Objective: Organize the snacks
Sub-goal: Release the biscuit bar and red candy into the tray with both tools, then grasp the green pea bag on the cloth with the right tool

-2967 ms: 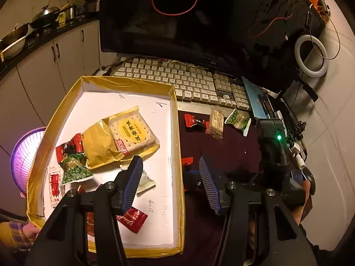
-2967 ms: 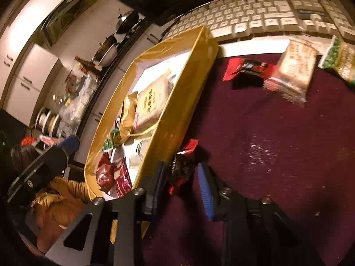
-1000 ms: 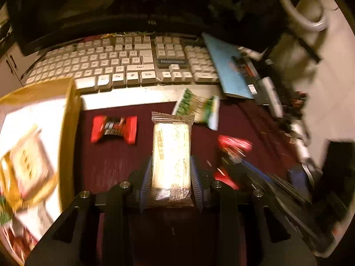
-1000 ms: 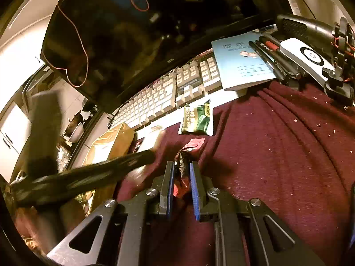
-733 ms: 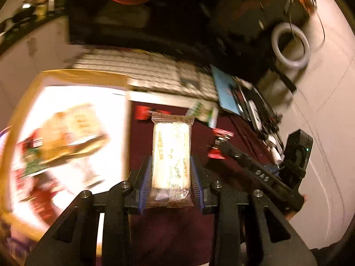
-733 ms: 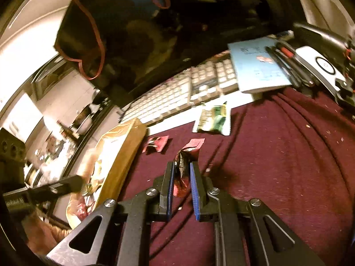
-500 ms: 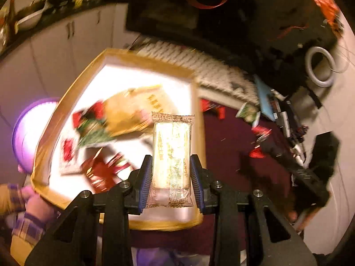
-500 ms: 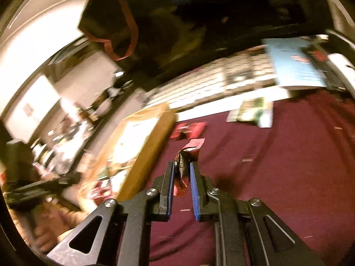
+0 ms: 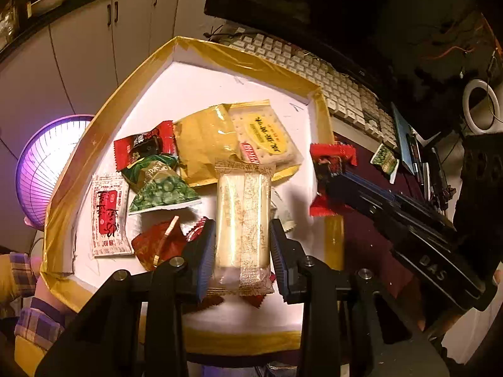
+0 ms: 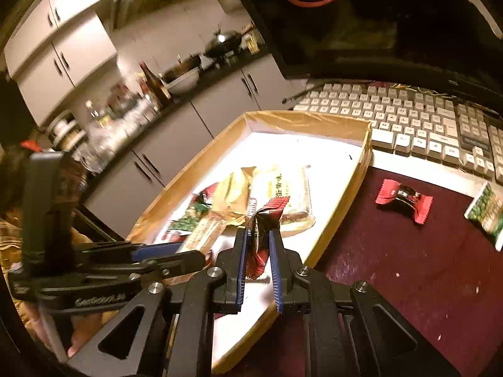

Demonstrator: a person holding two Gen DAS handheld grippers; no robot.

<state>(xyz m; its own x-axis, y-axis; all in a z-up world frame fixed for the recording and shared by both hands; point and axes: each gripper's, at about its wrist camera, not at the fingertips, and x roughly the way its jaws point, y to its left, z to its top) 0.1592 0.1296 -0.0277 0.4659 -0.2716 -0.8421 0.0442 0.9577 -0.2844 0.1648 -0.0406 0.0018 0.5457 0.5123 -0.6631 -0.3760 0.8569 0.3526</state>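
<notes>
1. Wafer pack (image 9: 243,220), pale and long, clamped between the left gripper (image 9: 242,248) fingers at lower centre of the left view; long axis runs straight away from the camera, sealed ends near and far, held over the gold-rimmed tray (image 9: 78,157).
2. Right gripper (image 10: 257,267) clenched on a red-and-dark candy (image 10: 262,235), standing upright, crimped end up, over the tray's right edge.
3. Tray contents: one yellow cracker pack (image 9: 264,135) with Chinese characters, unreadable to me; one green pea pack (image 9: 160,185); one white-and-red sachet (image 9: 108,216); roughly three red wrappers, partly hidden.
4. On the maroon cloth (image 10: 408,267), right of frame: one red candy (image 10: 404,199), one green pack (image 10: 487,210).
5. "DAS" reads on the other gripper's body, right side of the left view.
6. Keyboard (image 10: 408,116) upper right.
</notes>
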